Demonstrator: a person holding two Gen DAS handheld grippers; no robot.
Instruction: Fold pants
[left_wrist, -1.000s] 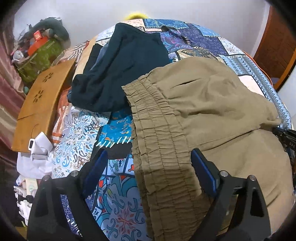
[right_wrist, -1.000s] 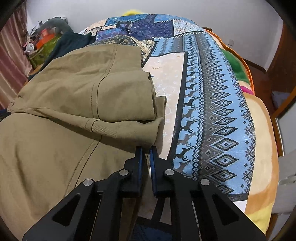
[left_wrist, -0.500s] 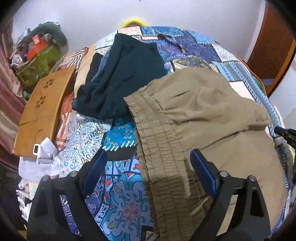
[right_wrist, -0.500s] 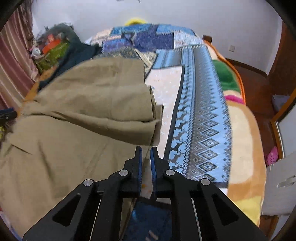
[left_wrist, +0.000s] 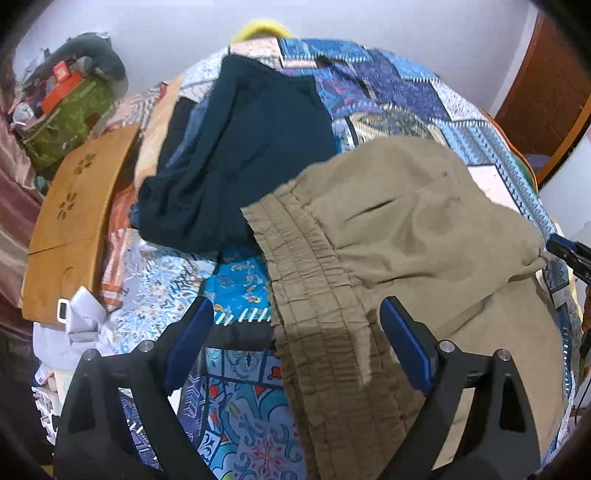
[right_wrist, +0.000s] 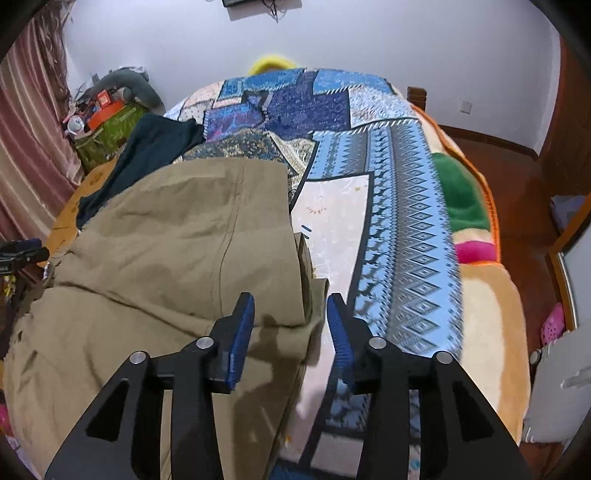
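My bed's patchwork quilt (left_wrist: 402, 96) carries khaki pants (left_wrist: 413, 236) near me, dark garment (left_wrist: 243, 147) farther left, touching them.

Bedspread (right_wrist: 402, 236) right of pants (right_wrist: 177, 236) lies bare; dark garment (left_wrist: 243, 155) crowds left.

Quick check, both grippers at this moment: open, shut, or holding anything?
Left gripper: open wide above the khaki pants, gripping nothing.
Right gripper: open, jaws have just been opening; pants edge lies below them, not pinched.
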